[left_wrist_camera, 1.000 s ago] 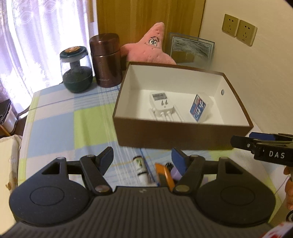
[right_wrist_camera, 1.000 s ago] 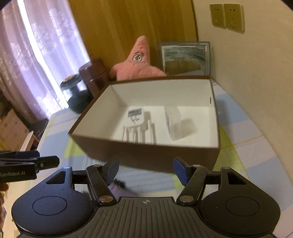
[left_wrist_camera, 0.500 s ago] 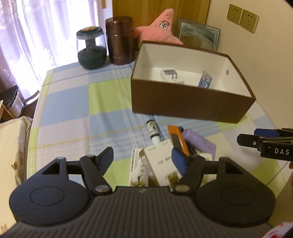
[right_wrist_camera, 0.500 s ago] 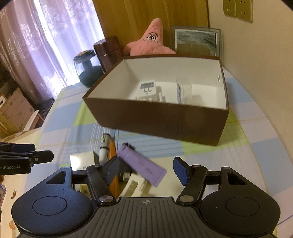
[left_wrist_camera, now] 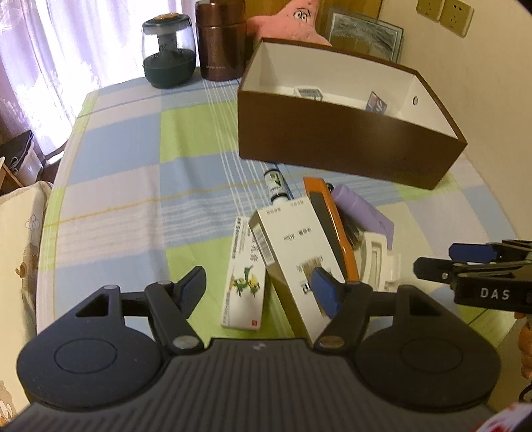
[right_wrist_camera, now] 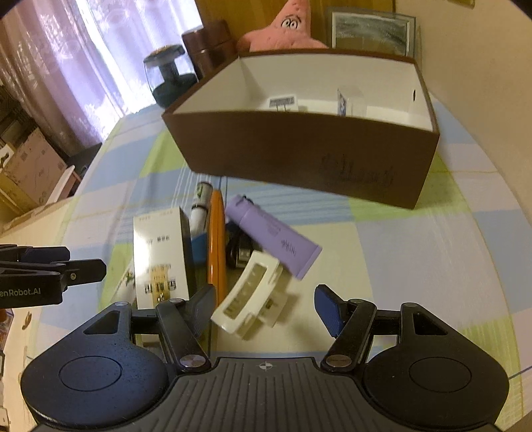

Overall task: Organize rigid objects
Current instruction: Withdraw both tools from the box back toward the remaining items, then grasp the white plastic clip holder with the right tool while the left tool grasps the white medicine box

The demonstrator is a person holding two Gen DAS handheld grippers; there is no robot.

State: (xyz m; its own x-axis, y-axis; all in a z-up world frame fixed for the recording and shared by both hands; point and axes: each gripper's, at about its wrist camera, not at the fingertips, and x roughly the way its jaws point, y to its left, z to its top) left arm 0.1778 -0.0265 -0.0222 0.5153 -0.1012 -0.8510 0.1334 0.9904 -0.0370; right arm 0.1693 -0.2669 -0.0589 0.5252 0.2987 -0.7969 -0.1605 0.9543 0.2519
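A brown box (left_wrist_camera: 332,143) with a white inside holds a white adapter (left_wrist_camera: 309,92) and a blue card pack (left_wrist_camera: 375,104). In front of it lies a pile: a white carton (left_wrist_camera: 292,246), a green-printed flat box (left_wrist_camera: 244,275), a small bottle (left_wrist_camera: 276,186), an orange case (left_wrist_camera: 329,212), a purple tube (right_wrist_camera: 272,239) and a white plastic holder (right_wrist_camera: 249,295). My left gripper (left_wrist_camera: 257,282) hangs open over the carton and flat box. My right gripper (right_wrist_camera: 266,299) hangs open above the white holder. Neither touches anything.
The checked tablecloth (left_wrist_camera: 133,166) covers a round table. A glass jar (left_wrist_camera: 168,54), a brown canister (left_wrist_camera: 219,40), a pink plush star (left_wrist_camera: 289,20) and a framed picture (left_wrist_camera: 362,33) stand behind the box. A wall (left_wrist_camera: 482,83) runs along the right.
Both grippers have drawn back from the box and sunk toward the table. The pile of loose objects has come fully into view below them. Jaws keep the same width.
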